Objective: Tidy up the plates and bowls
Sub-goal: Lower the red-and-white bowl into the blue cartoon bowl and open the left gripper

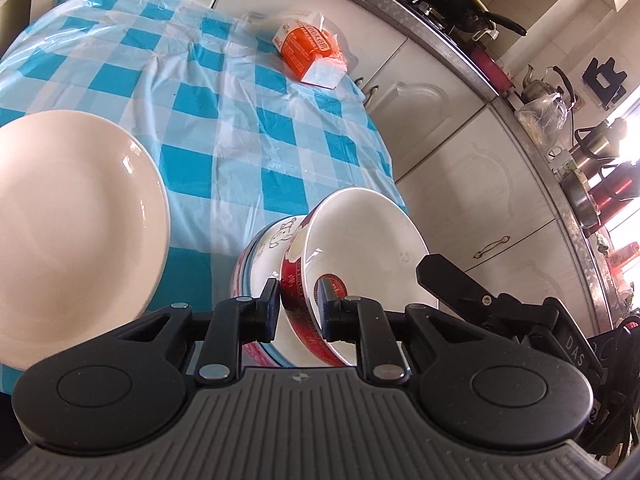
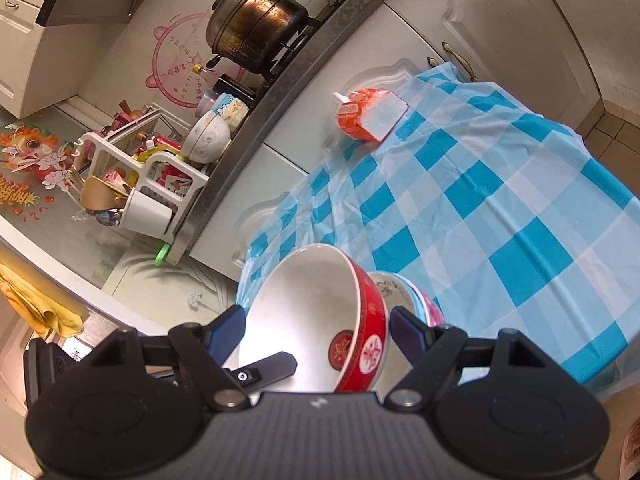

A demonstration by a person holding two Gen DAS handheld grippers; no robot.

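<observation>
A red-rimmed white bowl (image 1: 360,240) is tilted over a cartoon-printed bowl (image 1: 268,252) near the table's right edge. My left gripper (image 1: 298,304) is shut on the red bowl's rim, one pad outside and one inside. A large white plate (image 1: 72,232) lies on the checked cloth at the left. In the right wrist view my right gripper (image 2: 316,330) is open, its fingers either side of the red bowl (image 2: 316,304); the cartoon bowl (image 2: 404,292) sits just behind. The left gripper's finger (image 2: 264,368) shows inside the bowl.
A blue-and-white checked cloth (image 1: 248,128) covers the table. An orange tissue pack (image 1: 310,52) lies at its far edge. White cabinets (image 1: 472,168) and a counter with pots (image 2: 256,24) and a dish rack (image 2: 148,172) stand beyond.
</observation>
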